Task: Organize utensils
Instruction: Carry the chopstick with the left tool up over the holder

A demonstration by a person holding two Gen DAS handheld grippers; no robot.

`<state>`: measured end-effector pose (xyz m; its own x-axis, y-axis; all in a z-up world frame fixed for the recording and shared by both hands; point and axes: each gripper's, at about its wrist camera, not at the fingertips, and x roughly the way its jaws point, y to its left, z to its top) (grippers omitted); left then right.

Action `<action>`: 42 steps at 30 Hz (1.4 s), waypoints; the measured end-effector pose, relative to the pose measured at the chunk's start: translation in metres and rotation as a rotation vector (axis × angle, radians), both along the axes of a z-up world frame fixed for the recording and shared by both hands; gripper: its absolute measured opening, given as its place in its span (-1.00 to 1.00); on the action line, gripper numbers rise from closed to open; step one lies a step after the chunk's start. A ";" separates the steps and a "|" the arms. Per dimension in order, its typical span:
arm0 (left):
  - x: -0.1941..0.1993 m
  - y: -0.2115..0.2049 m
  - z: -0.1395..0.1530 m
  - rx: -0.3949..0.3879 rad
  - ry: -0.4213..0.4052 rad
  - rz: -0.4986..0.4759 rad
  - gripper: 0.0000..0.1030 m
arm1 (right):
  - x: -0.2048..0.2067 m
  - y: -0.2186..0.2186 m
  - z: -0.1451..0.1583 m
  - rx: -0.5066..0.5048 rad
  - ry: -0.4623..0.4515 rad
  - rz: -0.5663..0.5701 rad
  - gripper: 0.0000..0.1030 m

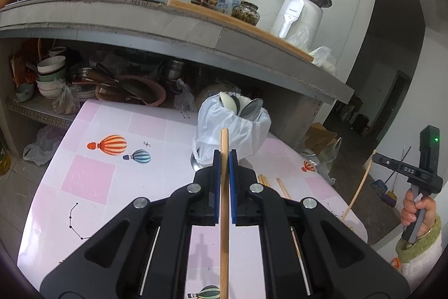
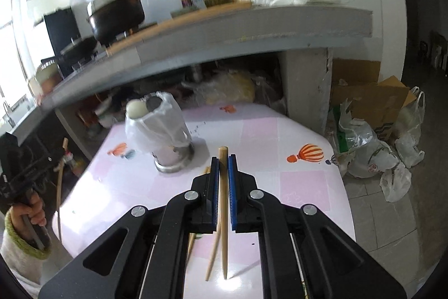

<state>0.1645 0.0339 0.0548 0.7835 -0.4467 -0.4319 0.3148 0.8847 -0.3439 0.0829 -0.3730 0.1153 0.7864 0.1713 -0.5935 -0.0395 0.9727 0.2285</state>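
Observation:
My left gripper (image 1: 224, 156) is shut on a wooden chopstick (image 1: 224, 203) that stands upright between the blue pads, above the pink table (image 1: 92, 175). My right gripper (image 2: 223, 162) is shut on another wooden chopstick (image 2: 223, 215), its tip close to the tabletop. A metal utensil holder wrapped in a white plastic bag (image 1: 232, 128) stands ahead of the left gripper with spoons in it; it also shows in the right wrist view (image 2: 165, 131), to the left and beyond the right gripper. Loose chopsticks (image 1: 281, 187) lie on the table; one (image 2: 212, 257) lies under the right gripper.
A concrete counter (image 1: 196, 30) with pots, bottles and a white appliance overhangs the table's far side. Bowls and pans (image 1: 56, 80) crowd the shelf beneath. Cardboard and plastic bags (image 2: 386, 136) sit on the floor right of the table.

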 end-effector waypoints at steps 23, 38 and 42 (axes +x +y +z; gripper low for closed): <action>0.057 -0.020 0.037 -0.221 0.083 -0.073 -0.91 | -0.024 0.026 0.020 0.116 -0.112 0.073 -0.87; 0.115 -0.055 0.086 -0.256 -0.085 -0.092 -0.91 | -0.018 0.027 0.008 0.125 -0.085 0.086 -0.87; 0.135 -0.070 0.116 -0.252 -0.206 -0.074 -0.91 | -0.015 0.027 0.006 0.127 -0.074 0.089 -0.87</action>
<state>0.2997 -0.0358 0.1710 0.8044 -0.5783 -0.1362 0.4607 0.7519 -0.4716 0.0674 -0.3455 0.1211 0.8054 0.3125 -0.5037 -0.1454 0.9280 0.3431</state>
